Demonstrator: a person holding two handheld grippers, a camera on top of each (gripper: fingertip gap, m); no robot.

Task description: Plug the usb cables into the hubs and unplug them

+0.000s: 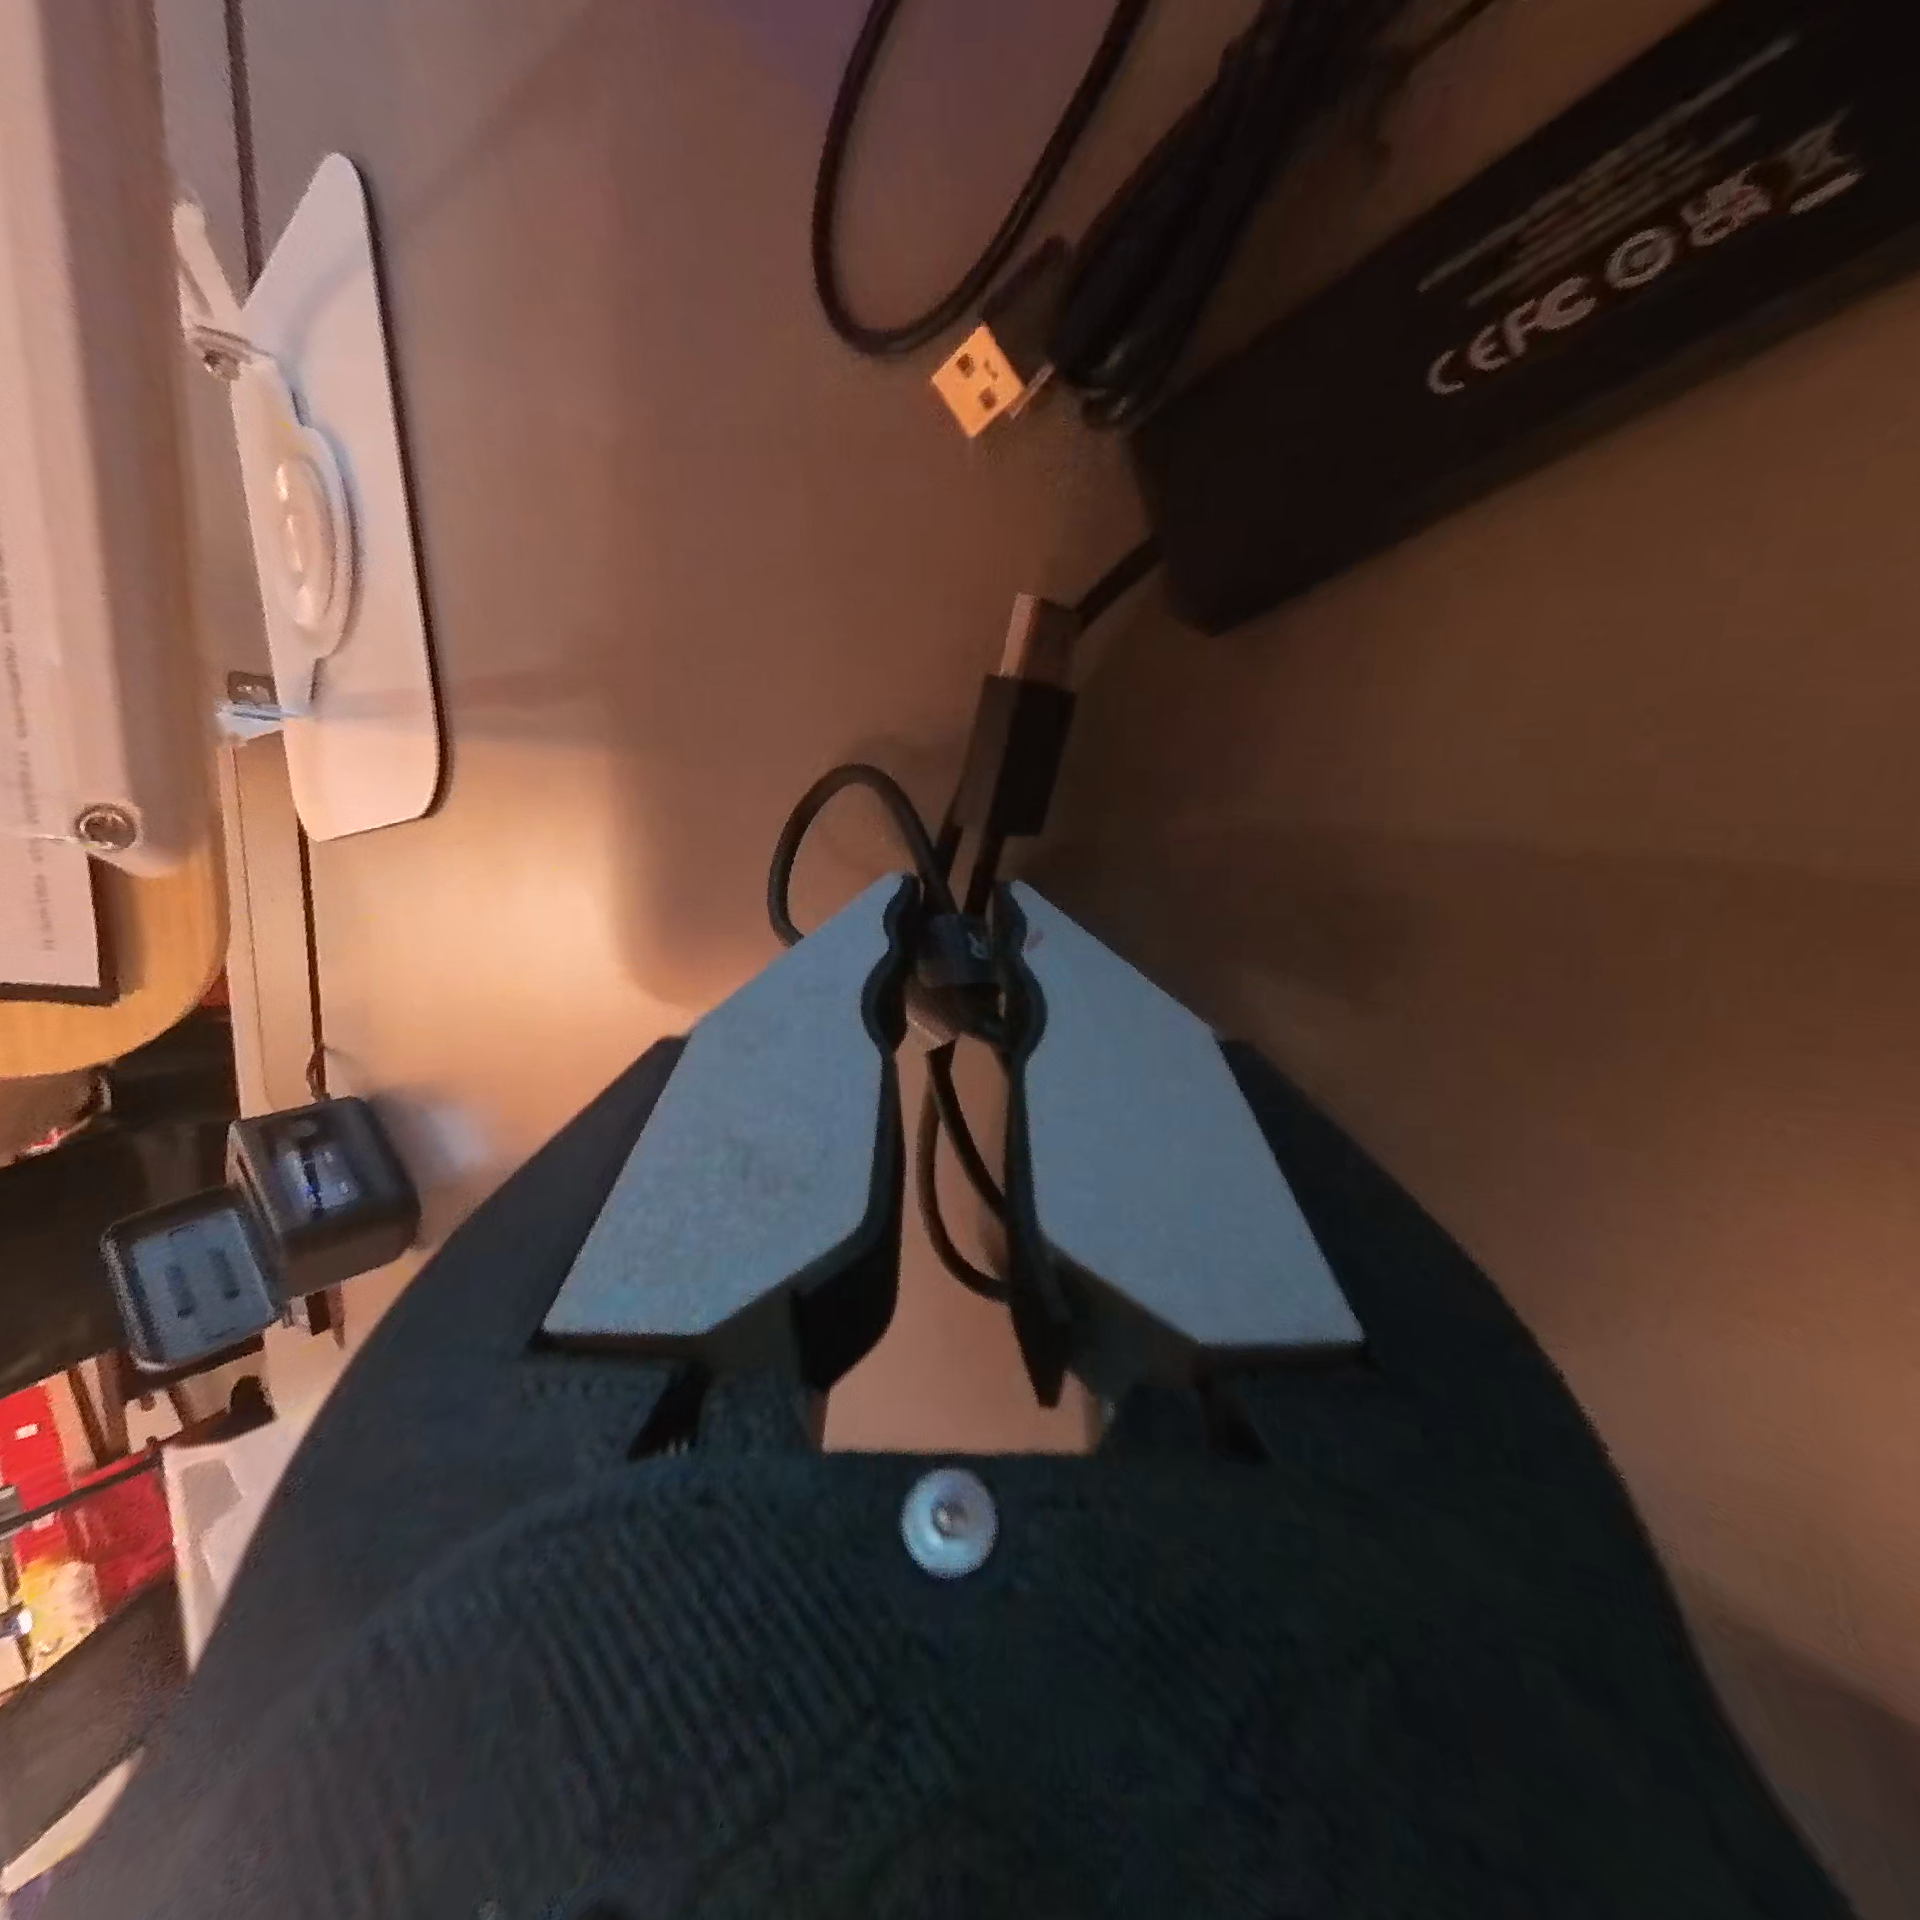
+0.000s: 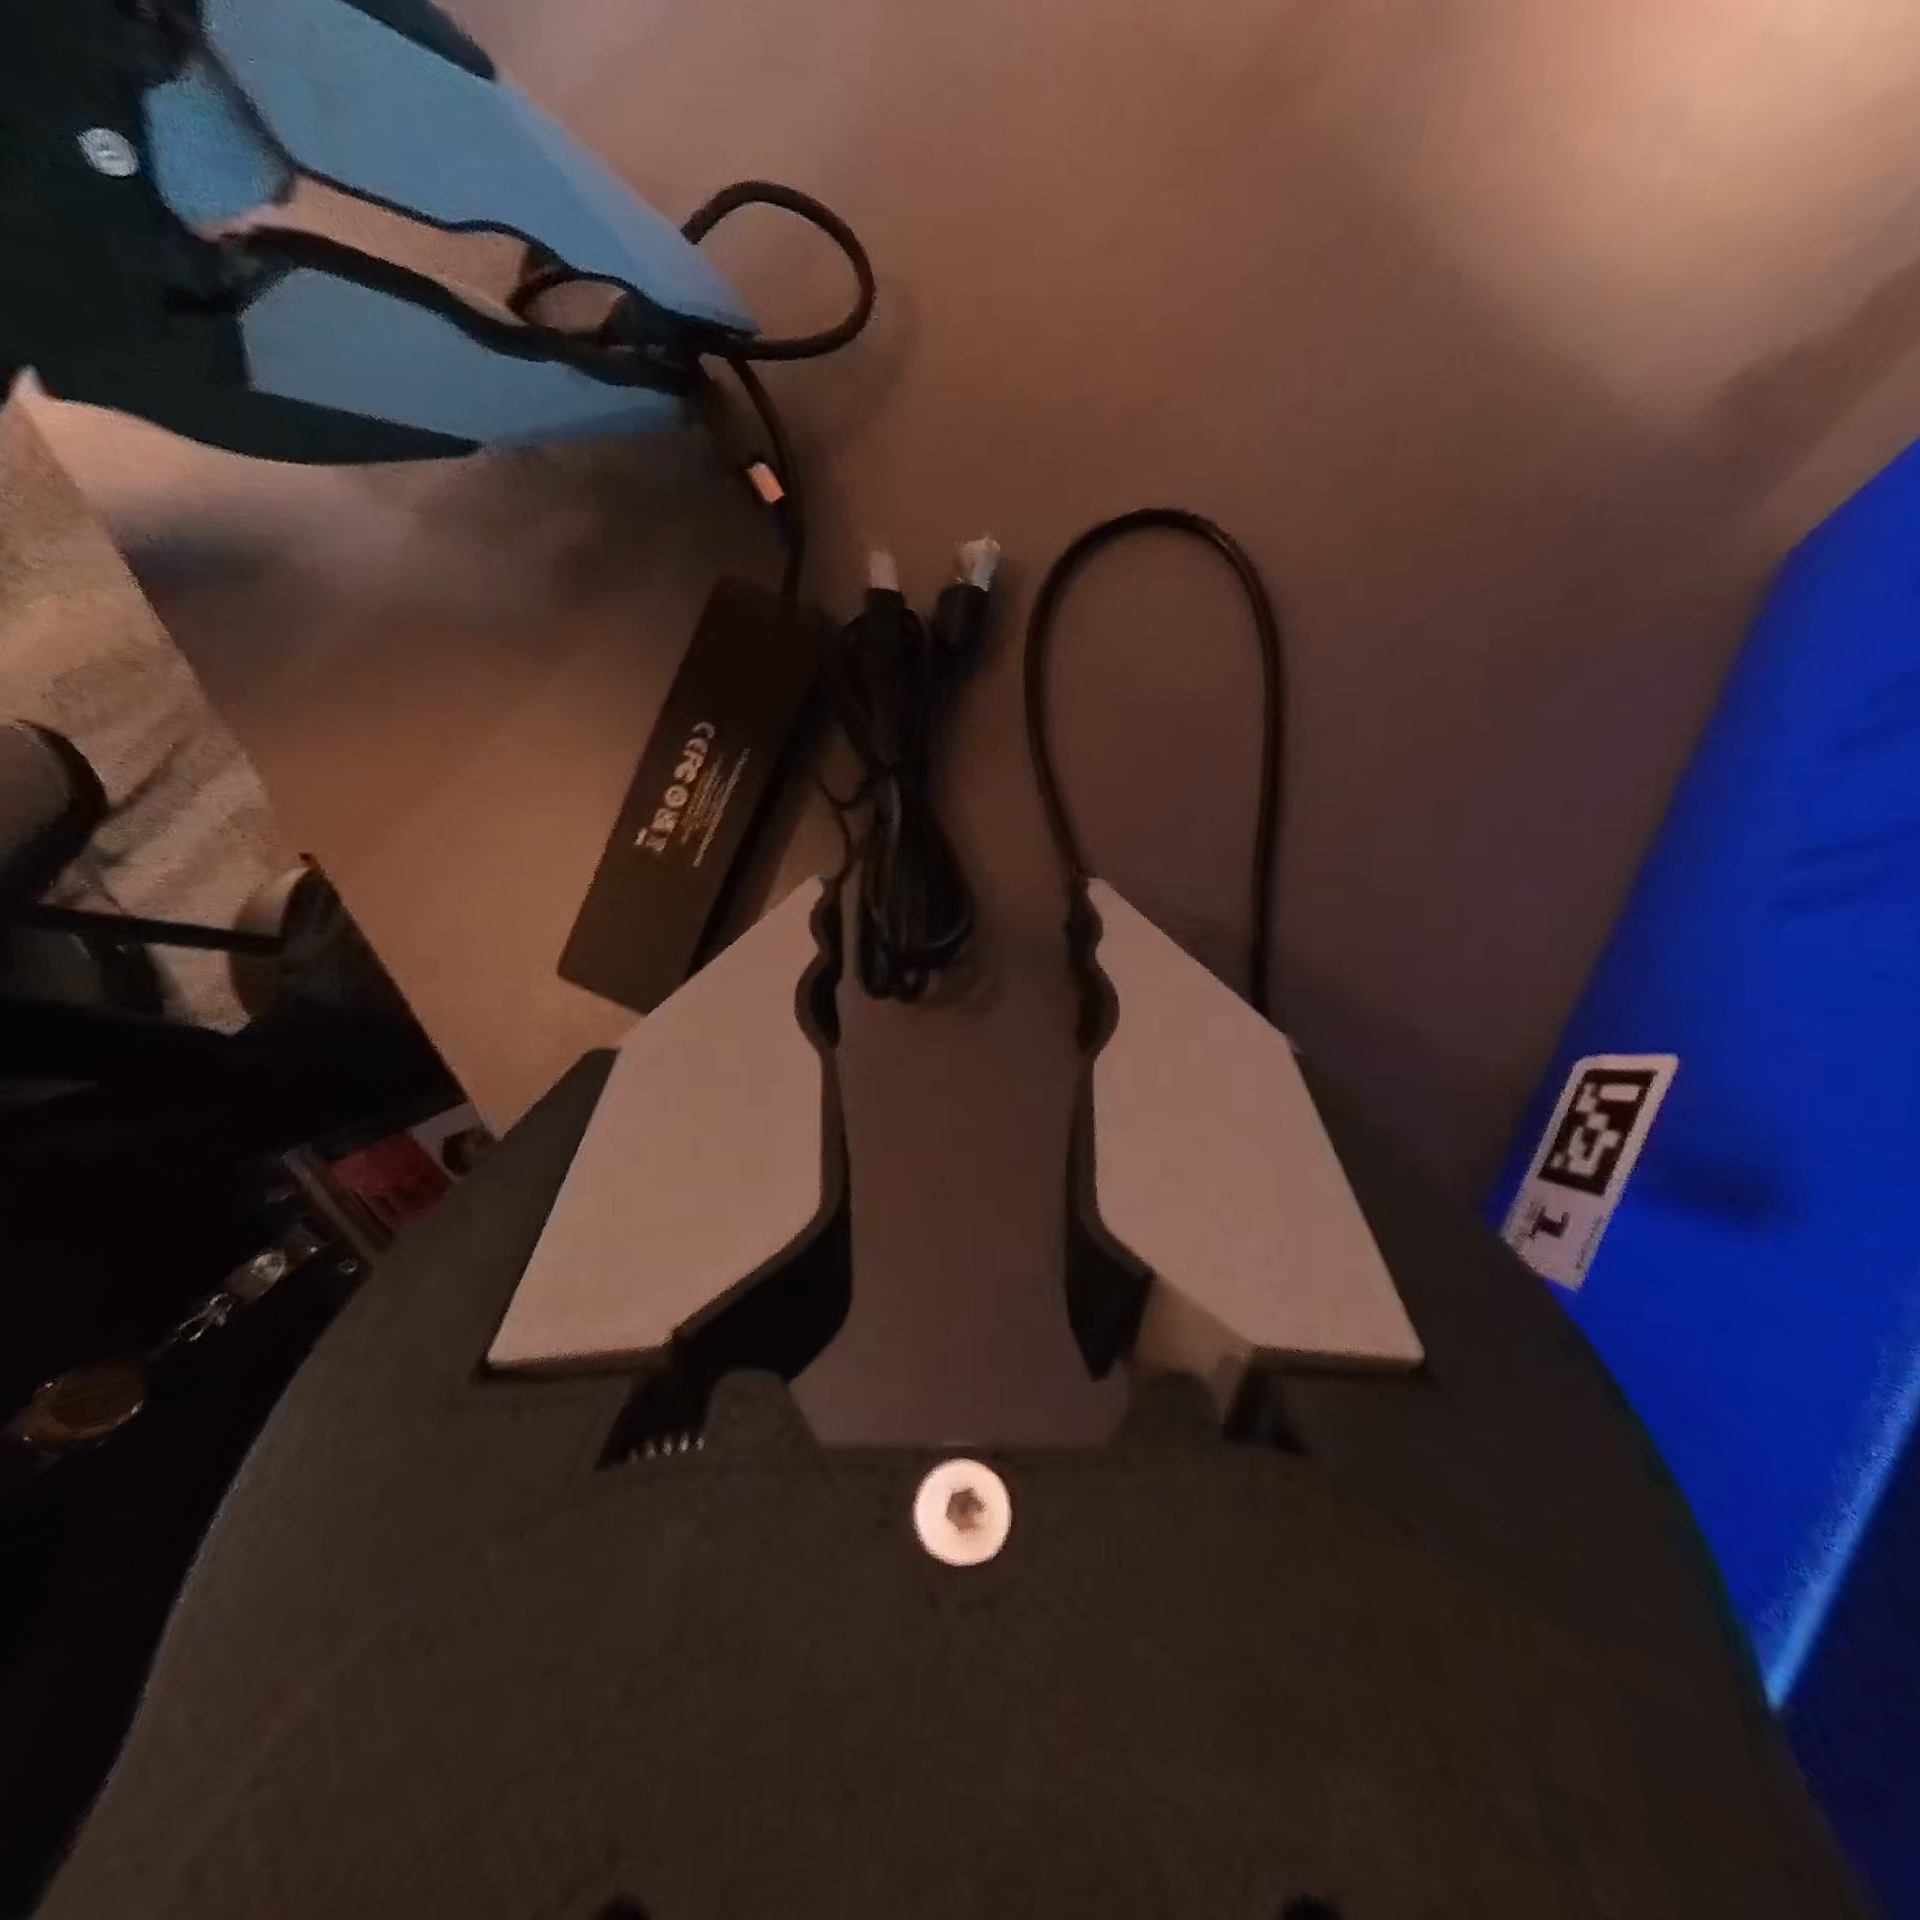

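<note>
My left gripper (image 1: 956, 914) is shut on a black USB cable (image 1: 940, 1143) just behind its plug (image 1: 1023, 727). The plug's metal tip points toward the black hub (image 1: 1507, 343) and stops short of its near corner. A second loose USB plug (image 1: 982, 390) lies beside the hub. In the right wrist view my right gripper (image 2: 951, 935) is open and empty over a bundle of black cables (image 2: 904, 831) with two plugs (image 2: 883, 571) at its far end. The hub (image 2: 691, 790) lies left of the bundle. The left gripper (image 2: 665, 332) shows at the upper left.
A black cable loop (image 2: 1153, 623) lies right of the bundle. A blue box (image 2: 1766, 935) with a marker tag stands on the right. A white stand (image 1: 332, 499) and black power adapters (image 1: 260, 1205) sit at the table's left side. The left gripper's tips are roughly 15 centimetres from the right gripper's.
</note>
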